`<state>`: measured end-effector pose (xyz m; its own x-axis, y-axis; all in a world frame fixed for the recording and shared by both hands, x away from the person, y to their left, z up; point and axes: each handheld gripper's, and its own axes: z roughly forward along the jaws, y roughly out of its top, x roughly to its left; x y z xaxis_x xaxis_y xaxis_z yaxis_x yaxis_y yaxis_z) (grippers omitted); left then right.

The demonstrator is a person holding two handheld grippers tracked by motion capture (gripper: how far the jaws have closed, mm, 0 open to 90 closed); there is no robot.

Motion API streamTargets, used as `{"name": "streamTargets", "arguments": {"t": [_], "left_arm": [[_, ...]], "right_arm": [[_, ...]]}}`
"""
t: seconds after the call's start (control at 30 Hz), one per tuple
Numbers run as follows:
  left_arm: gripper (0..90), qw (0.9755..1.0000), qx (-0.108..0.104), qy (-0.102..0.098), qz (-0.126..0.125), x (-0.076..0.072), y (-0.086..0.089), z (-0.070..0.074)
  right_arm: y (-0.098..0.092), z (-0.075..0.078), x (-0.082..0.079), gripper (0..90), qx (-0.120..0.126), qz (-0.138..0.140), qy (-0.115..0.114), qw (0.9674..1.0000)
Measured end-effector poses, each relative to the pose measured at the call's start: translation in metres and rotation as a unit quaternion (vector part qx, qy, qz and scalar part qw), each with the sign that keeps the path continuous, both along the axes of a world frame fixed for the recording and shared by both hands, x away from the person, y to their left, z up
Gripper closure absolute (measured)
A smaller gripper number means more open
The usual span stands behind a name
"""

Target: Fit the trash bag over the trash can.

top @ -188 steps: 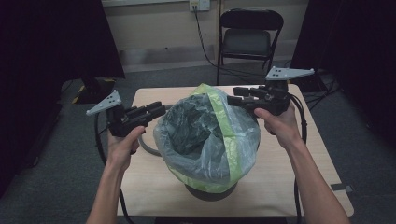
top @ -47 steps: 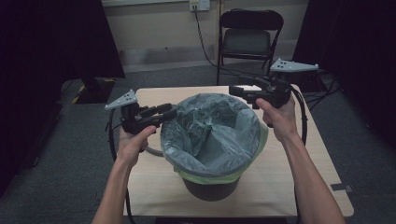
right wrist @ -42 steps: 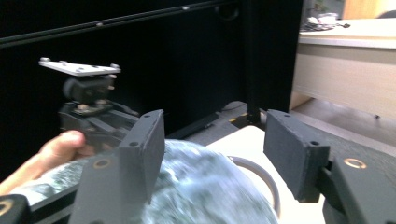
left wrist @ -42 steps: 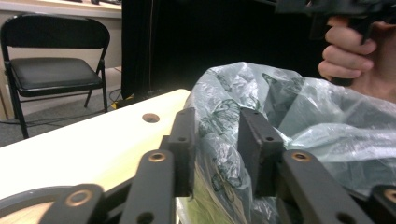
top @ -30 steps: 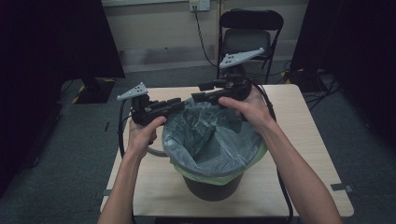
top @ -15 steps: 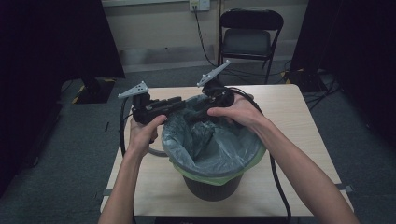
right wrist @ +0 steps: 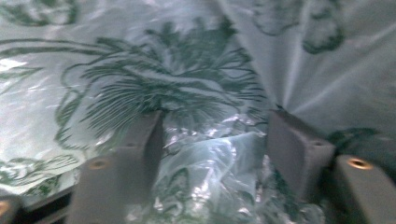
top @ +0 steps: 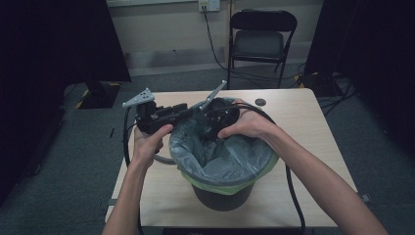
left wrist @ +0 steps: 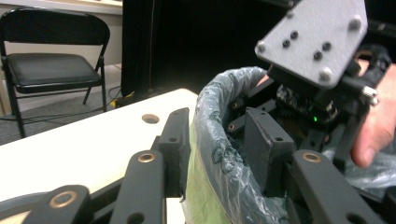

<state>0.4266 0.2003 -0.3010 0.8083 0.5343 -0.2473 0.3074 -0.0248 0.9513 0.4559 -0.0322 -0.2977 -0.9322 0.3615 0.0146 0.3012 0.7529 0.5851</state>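
A dark bin (top: 222,196) stands on the table, lined with a grey see-through bag (top: 235,159) with a green band (top: 215,186) folded over its rim. My left gripper (top: 183,111) straddles the bin's left rim. Its jaws have just been opening: one pad (left wrist: 175,140) lies outside, against the liner, and the other (left wrist: 261,140) inside, with the bagged rim (left wrist: 217,135) loose between them. My right gripper (top: 210,128) points down inside the bin. Its jaws have also been opening and stand apart (right wrist: 215,144) over crumpled bag film (right wrist: 210,154), gripping nothing.
The wooden table (top: 313,132) has a small round hole (top: 260,102) behind the bin. A black folding chair (top: 262,39) stands beyond the far edge. Dark curtains hang at both sides. Cables trail from both grippers across the table.
My right gripper has moved left and down from the bin's back rim into the bag, pressing the film lower. The left gripper has stayed at the left rim.
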Motion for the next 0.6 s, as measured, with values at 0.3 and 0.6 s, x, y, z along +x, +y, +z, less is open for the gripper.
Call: {"name": "streamTargets", "arguments": {"t": [0.3,0.6], "left_arm": [[66.4,1.0,-0.001,0.005,-0.003,0.003,-0.002,0.001],[65.8,0.9999,-0.002,0.006,-0.009,0.005,-0.002,0.0]], "right_arm": [[0.003,0.023,-0.012,28.3,0.083,0.04,0.018,0.9956],[0.025,0.015,-0.033,29.4,0.079,0.108,0.02,0.9909]]}}
